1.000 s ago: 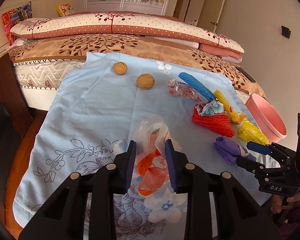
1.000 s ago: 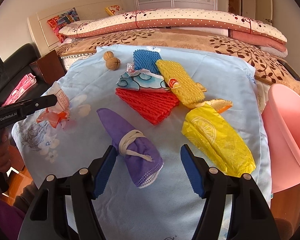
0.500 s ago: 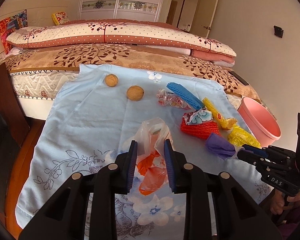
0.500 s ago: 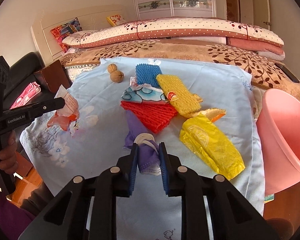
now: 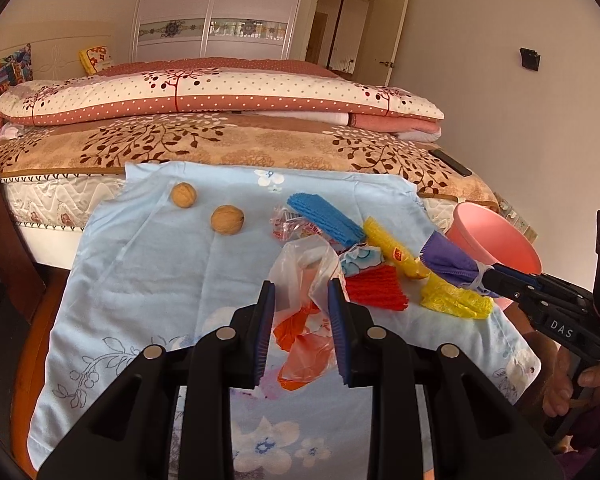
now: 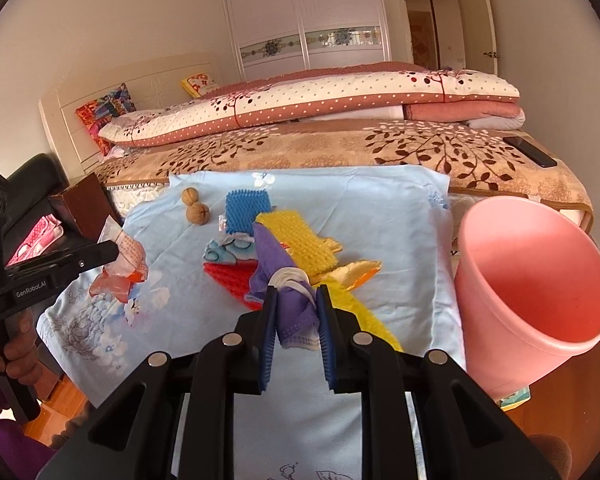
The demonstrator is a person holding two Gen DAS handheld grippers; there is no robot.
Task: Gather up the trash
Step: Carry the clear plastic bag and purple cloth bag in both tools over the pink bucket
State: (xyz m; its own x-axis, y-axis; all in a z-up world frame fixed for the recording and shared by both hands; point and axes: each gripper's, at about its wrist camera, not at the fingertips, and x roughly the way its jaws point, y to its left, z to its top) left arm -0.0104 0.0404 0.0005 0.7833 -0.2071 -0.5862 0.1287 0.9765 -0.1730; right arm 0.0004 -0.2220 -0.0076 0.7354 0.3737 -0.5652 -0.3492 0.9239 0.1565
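- The left gripper was closed on a clear plastic bag with orange print; the bag hung bunched between the two blue pads above the light-blue floral cloth.
- The right gripper was clamped on a purple cloth mask wrapped with a white elastic band. The mask was raised off the cloth, its free end pointing away from the gripper over the other litter.
- In the left wrist view, the same mask projected from the right gripper's tip, near the rim of the pink bin.
- The pink bin stood just beside the right edge of the cloth, its opening tilted toward the camera.
- The remaining litter lay grouped on the cloth: a red foam net, a blue foam net, a yellow foam net, a yellow wrapper and a small blue-and-white patterned wrapper.
- Two walnuts rested near the far left part of the cloth, well apart from the litter group.
- A bed with folded quilts stood behind the cloth.
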